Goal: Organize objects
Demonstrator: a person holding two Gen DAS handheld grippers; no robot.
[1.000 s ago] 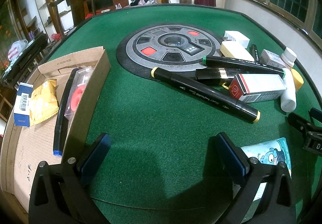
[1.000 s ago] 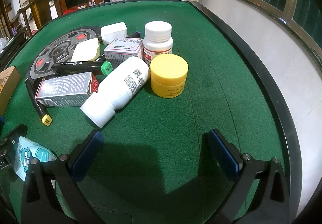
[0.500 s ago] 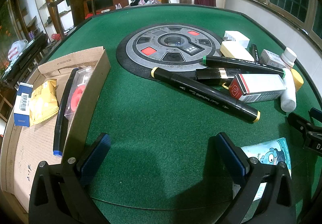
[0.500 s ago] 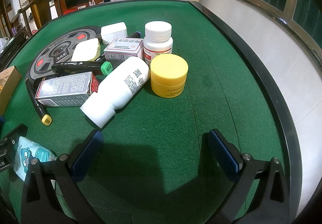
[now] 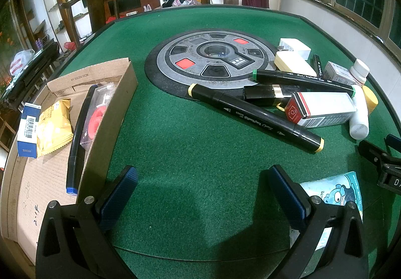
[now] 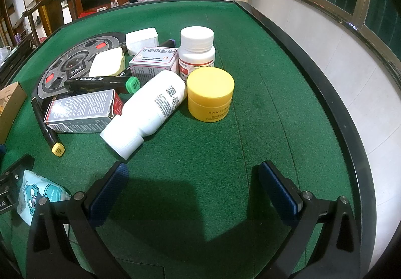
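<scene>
Left wrist view: left gripper (image 5: 200, 178) spread wide, holding nothing, above green felt (image 5: 188, 141); cardboard box (image 5: 110, 113) alongside. Right gripper (image 6: 193, 176) likewise wide, empty, near white bottle (image 6: 147, 108).

1. Under my jaws spreads a green felt table with a black rim (image 6: 288, 113).
2. A round grey dial panel (image 5: 213, 61) is set into its middle.
3. Left of the panel lies an open brown cardboard box (image 5: 112, 113).
4. Right of the panel lie a yellow-capped black marker (image 5: 253, 117), a lying white plastic bottle (image 6: 147, 109) and a squat yellow jar (image 6: 210, 93).
</scene>
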